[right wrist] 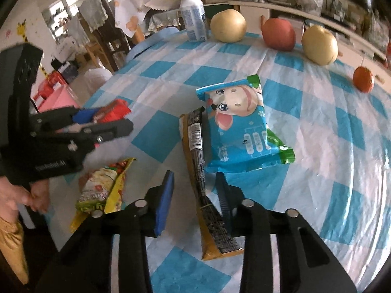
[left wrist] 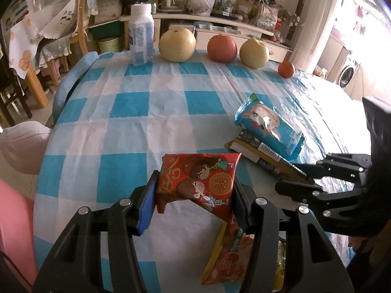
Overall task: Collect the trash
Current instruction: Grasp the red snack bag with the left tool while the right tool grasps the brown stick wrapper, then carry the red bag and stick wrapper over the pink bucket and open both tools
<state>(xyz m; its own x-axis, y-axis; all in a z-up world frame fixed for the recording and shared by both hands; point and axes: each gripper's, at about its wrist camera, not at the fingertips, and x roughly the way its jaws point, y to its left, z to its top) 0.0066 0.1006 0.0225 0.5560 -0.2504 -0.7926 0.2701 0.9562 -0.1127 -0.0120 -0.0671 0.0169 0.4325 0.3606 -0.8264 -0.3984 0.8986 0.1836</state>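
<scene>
Left tongs (left wrist: 195,195) clamped on red wrapper (left wrist: 198,183), lifted off table (left wrist: 127,127). Right tongs (right wrist: 195,190) straddling black-and-gold wrapper (right wrist: 195,146), pads not yet pressing. Blue packet (right wrist: 242,127) and yellow packet (right wrist: 105,185) lying loose. One picked, three left; no bin visible.

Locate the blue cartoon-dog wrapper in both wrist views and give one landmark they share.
Left wrist: blue cartoon-dog wrapper lies right of centre, beyond the right gripper.
Right wrist: centre, just beyond the gripper's fingers, overlapping the dark-striped yellow wrapper.
Shared landmark: the white bottle at the table's far edge.
</scene>
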